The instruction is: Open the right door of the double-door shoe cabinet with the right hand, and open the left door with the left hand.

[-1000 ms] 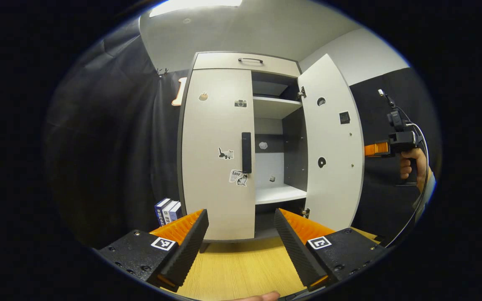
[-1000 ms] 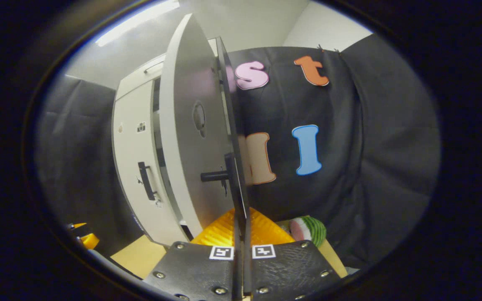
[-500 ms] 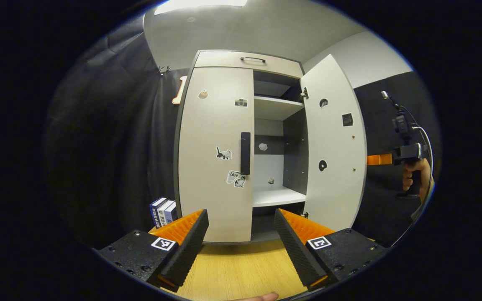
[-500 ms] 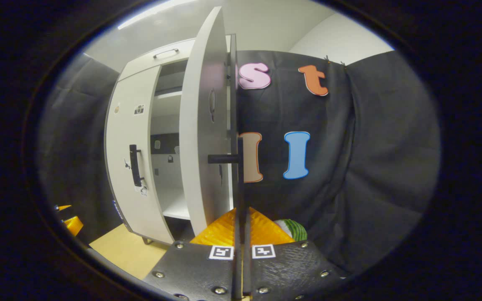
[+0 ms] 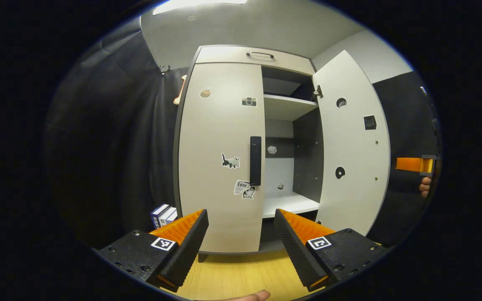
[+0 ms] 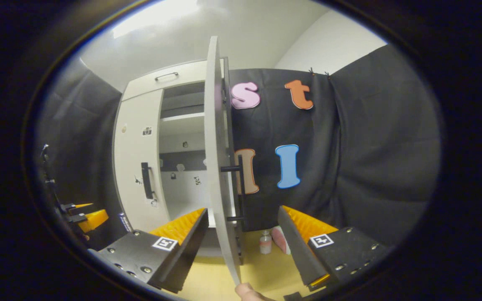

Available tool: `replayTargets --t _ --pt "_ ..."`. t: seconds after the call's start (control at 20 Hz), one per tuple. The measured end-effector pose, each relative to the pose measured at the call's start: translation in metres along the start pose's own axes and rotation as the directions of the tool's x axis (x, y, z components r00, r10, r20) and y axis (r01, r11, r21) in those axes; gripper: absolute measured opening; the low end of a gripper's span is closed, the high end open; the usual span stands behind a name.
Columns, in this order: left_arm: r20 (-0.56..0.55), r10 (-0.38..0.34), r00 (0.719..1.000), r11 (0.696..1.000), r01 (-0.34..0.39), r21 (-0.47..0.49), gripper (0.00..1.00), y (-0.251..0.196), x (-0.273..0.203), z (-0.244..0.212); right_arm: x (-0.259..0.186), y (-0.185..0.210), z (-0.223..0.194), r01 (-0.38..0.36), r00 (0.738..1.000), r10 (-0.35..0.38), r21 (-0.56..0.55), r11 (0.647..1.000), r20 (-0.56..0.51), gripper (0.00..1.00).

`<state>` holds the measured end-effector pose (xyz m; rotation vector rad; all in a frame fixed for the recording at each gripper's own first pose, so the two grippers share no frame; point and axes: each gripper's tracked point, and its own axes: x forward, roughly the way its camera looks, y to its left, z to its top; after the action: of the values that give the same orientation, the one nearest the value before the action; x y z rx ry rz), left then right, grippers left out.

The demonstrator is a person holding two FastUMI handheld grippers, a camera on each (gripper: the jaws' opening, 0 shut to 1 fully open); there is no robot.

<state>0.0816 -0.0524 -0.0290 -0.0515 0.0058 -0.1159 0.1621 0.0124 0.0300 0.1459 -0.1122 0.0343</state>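
In the left gripper view, a few books (image 5: 163, 213) stand at the far left on the wooden worktop (image 5: 241, 276), just beside the shoe cabinet (image 5: 241, 58). The left gripper (image 5: 241, 240) hovers low in front of the cabinet with its fingers spread wide and nothing between them, aimed roughly at the left door (image 5: 218, 154), which is shut; its dark vertical handle (image 5: 255, 161) sits at the door's inner edge, so the wide opening looks meant to straddle that bar. To the right, the shelves (image 5: 285, 113) are exposed because the right door (image 5: 352, 146) stands swung well out. Farther right, at the edge of that view, part of the right gripper (image 5: 412, 164) and a hand (image 5: 424, 187) show, too cropped to judge from there. In the right gripper view, the right gripper (image 6: 241, 242) has its fingers apart on either side of the open door's edge, apparently clear of it and of its handle (image 6: 241, 192). The right-door half seems done; the left door awaits grasping.
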Motion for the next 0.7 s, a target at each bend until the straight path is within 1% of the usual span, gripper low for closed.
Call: replayTargets --t 0.15,0.2,0.25,0.35,0.45,0.5,0.55,0.7 --pt "-0.006 0.036 0.999 0.999 -0.036 -0.003 0.99 0.008 0.030 0.005 -0.016 0.017 -0.009 -0.032 0.999 0.032 -0.006 0.999 -0.001 0.99" --pt "-0.005 0.034 0.999 0.999 -0.034 -0.006 0.99 0.008 0.043 0.007 -0.020 0.017 -0.014 -0.020 1.000 0.020 -0.008 1.000 -0.009 0.95" --pt "-0.006 0.021 1.000 1.000 -0.022 -0.008 0.98 0.003 0.056 0.010 -0.023 0.018 -0.017 -0.018 1.000 0.018 -0.017 1.000 -0.009 0.99" --pt "0.000 -0.005 1.000 1.000 0.005 -0.006 0.99 -0.004 0.083 0.014 -0.029 0.028 -0.022 -0.030 1.000 0.030 -0.039 0.999 -0.002 0.99" --pt "0.006 -0.007 1.000 1.000 0.007 0.015 0.99 -0.009 0.105 0.019 -0.037 0.035 -0.027 -0.044 0.999 0.044 -0.026 0.999 -0.003 1.00" --pt "0.015 -0.007 1.000 1.000 0.006 0.028 0.99 -0.012 0.113 0.023 -0.040 0.041 -0.031 -0.064 0.998 0.064 -0.013 0.998 -0.008 0.95" --pt "0.029 -0.008 1.000 0.999 0.007 0.038 0.98 -0.015 0.121 0.029 -0.042 0.049 -0.035 -0.089 0.996 0.089 -0.007 0.996 -0.015 0.99" --pt "0.089 0.004 0.996 0.998 -0.010 0.062 0.99 -0.023 0.141 0.051 -0.050 0.063 -0.045 -0.159 0.987 0.158 -0.018 0.987 -0.043 0.99"
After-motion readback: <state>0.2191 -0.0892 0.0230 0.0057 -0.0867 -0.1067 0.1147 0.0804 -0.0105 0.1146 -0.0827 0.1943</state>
